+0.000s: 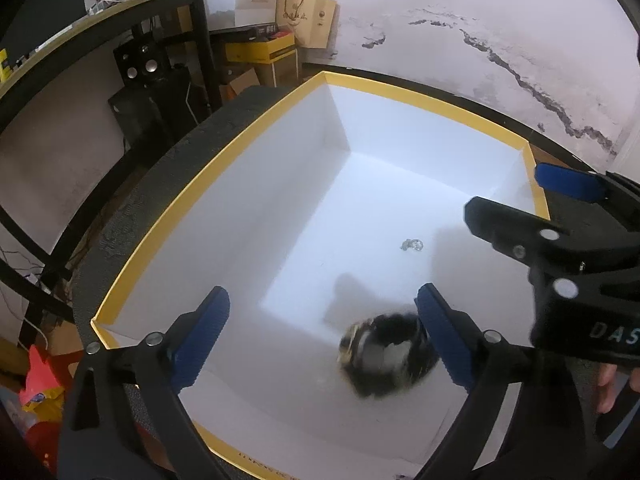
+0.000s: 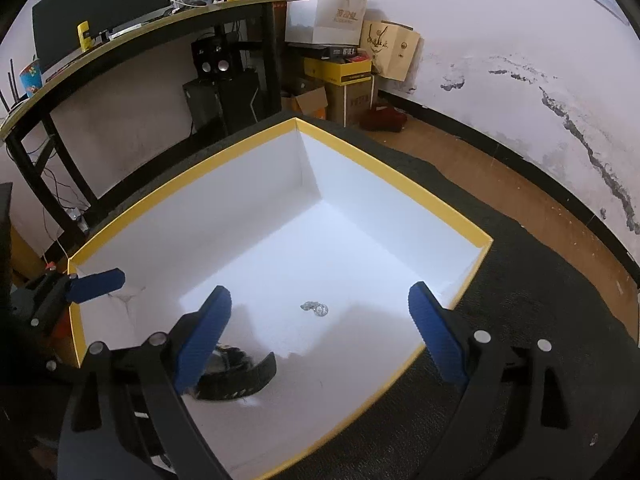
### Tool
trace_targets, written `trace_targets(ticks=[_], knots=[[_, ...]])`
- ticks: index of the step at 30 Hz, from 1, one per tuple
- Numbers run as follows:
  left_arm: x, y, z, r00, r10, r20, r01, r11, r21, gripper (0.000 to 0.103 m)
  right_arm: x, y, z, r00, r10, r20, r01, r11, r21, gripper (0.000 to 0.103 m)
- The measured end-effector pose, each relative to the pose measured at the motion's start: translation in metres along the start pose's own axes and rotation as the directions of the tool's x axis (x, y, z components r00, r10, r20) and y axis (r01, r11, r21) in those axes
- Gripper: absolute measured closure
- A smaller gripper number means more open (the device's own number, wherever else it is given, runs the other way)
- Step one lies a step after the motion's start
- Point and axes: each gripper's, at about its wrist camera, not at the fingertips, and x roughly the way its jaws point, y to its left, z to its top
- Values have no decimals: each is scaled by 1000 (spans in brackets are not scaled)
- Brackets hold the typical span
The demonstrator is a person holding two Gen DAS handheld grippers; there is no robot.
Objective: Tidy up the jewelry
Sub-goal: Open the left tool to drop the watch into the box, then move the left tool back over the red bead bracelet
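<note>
A: Jewelry goes in the box (image 2: 420, 196), and both pieces lie on its white floor. The watch (image 2: 240, 376) sits near the front wall, the small silver piece (image 2: 315, 309) near the middle, well apart from it.

B: So nothing is held?

A: Nothing. The left gripper (image 1: 320, 336) has its jaws wide apart with the blurred watch between them, hard by 1 pad; I can't tell if it touches. The right gripper (image 2: 320, 328) is spread just as wide above the silver piece.

B: Why hover over the box?

A: Probably so each piece drops inside the walls.
</note>
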Motion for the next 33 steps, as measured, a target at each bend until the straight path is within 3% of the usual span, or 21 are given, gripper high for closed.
trace_targets(ticks=[3, 11, 15, 21, 26, 33], knots=[[-5, -1, -1, 1000, 6, 11, -5, 1000, -11, 7, -14, -5, -4, 1000, -10, 13, 10, 1000, 16, 16], [-33, -16, -3, 998, 20, 61, -20, 1000, -3, 6, -97, -38, -40, 992, -51, 117, 44, 997, 61, 11], [-48, -37, -10, 995, 29, 91, -33, 999, 39, 6, -151, -72, -68, 983, -83, 161, 63, 991, 121, 11], [-72, -66, -14, 994, -31, 103, 27, 999, 41, 6, -225, -129, -127, 959, -190, 210, 147, 968, 204, 9], [-87, -118, -20, 989, -86, 123, 71, 990, 119, 6, -253, -179, -189, 934, -311, 177, 253, 923, 288, 9], [-66, -214, -50, 983, -178, 52, 156, 945, 289, 6, -241, -228, -268, 925, -376, 63, 331, 874, 356, 9]])
